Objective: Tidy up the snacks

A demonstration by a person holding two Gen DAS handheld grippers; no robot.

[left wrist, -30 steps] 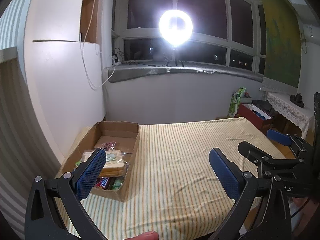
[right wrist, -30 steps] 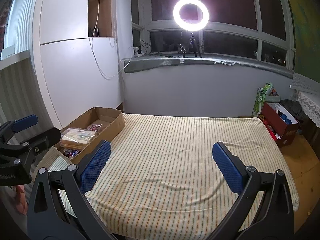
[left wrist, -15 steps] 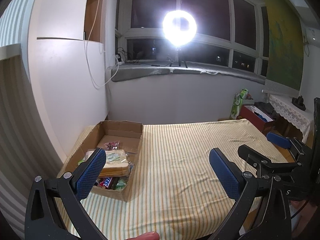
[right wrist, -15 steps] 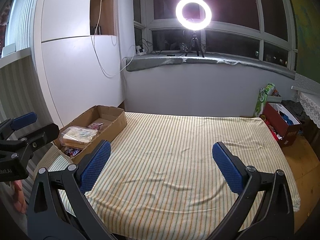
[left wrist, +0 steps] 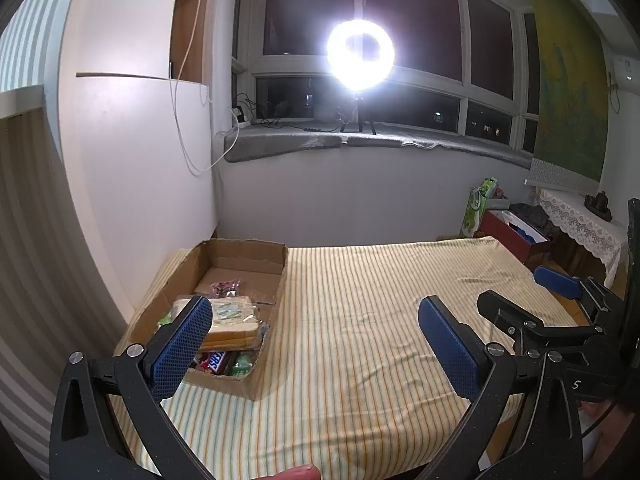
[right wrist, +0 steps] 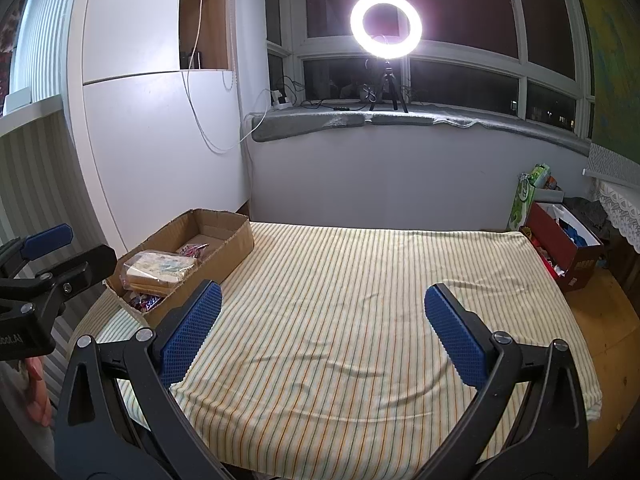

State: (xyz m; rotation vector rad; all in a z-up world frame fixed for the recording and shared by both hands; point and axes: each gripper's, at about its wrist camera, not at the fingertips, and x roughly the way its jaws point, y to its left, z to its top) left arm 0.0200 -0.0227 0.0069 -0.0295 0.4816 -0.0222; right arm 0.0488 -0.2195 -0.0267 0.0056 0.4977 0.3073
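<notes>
Snacks (left wrist: 224, 320) in crinkly wrappers fill a cardboard box (left wrist: 256, 258); both grippers (left wrist: 316, 344) (right wrist: 324, 326) gape wide, empty.

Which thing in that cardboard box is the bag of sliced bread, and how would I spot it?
Start at the striped bed; an open cardboard box sits on its corner by the white cabinet. The bread bag is the clear plastic pack of pale slices piled on top at the box's near end. It is the biggest item, lying over the brown candy bars, while a small pink packet lies farther back.
</notes>
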